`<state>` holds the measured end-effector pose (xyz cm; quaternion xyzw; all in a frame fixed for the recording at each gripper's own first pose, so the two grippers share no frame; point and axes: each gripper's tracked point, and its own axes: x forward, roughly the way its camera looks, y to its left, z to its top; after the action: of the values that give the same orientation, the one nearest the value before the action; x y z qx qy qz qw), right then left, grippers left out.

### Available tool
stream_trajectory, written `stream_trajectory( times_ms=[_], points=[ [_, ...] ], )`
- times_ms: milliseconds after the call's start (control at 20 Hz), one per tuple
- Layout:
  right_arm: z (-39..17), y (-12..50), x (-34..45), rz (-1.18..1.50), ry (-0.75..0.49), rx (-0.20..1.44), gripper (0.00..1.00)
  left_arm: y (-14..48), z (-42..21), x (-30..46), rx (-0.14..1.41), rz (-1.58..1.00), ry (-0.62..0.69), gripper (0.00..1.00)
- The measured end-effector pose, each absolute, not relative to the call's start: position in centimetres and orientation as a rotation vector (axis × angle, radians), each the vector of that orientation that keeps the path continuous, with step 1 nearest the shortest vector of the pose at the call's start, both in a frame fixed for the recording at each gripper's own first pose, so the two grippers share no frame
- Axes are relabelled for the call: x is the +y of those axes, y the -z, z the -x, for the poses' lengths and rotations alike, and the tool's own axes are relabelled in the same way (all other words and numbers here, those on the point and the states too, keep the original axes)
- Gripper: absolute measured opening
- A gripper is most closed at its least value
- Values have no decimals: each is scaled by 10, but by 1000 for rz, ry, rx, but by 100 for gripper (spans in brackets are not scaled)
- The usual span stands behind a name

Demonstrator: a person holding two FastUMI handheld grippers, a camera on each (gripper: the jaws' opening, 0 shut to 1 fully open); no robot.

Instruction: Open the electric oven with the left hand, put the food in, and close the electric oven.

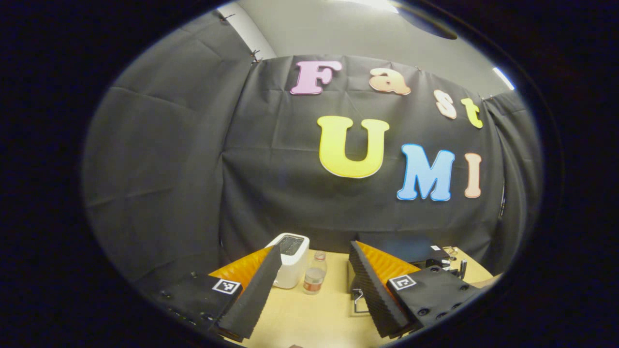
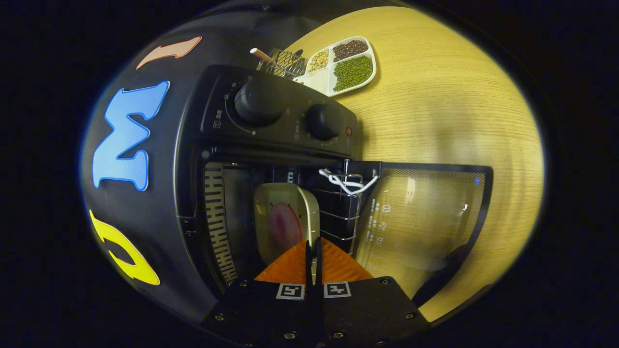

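Two risks as I see it: my right tongs (image 2: pixel 313 258) pinch the plate (image 2: pixel 290 217) by its rim alone—it could tip inside the oven (image 2: pixel 271 145). The door (image 2: pixel 425 212) hangs open; my left tongs (image 1: pixel 314 290) wait spread and empty.

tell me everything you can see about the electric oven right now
The electric oven is a black, boxy countertop unit on the wooden table, seen rotated in the right gripper view. Its control panel carries two round black knobs and a small red light. The glass door is swung fully open, with a dark handle along its edge. Inside are a wire rack and a pale plate of food, whose rim the right gripper is shut on.
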<state>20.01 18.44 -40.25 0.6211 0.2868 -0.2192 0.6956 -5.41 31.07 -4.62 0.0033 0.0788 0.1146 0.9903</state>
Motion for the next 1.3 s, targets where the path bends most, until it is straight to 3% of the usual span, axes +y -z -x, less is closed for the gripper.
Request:
stream_trajectory(
  times_ms=[50,100,350,400,550,650,850,950,1000,1050,1200,1300],
  points=[
    [-206,403,189,-1382,480,637,0,49,56,315,166,-7,-241,94],
    [-212,404,195,-1391,469,636,0,51,58,317,176,-3,-248,100],
    [-216,405,202,-1412,459,624,1,53,52,315,176,6,-249,96],
    [-216,402,203,-1439,445,616,1,52,49,311,174,6,-243,100],
    [-208,394,213,-1457,352,662,7,51,40,294,168,8,-214,96],
    [-201,391,213,-1385,305,683,23,54,34,280,169,9,-191,100],
    [-172,376,204,-1225,228,771,40,55,25,246,166,15,-140,100],
    [-155,366,203,-1079,137,802,42,56,19,228,163,17,-114,96],
    [-149,359,199,-1012,97,799,49,56,15,220,161,18,-101,100],
    [-142,352,197,-947,54,792,49,57,13,209,159,20,-90,96],
    [-123,331,186,-815,-32,767,49,59,11,180,160,19,-61,100],
    [-113,314,168,-706,-59,739,49,60,10,163,163,11,-46,95]
  ],
)
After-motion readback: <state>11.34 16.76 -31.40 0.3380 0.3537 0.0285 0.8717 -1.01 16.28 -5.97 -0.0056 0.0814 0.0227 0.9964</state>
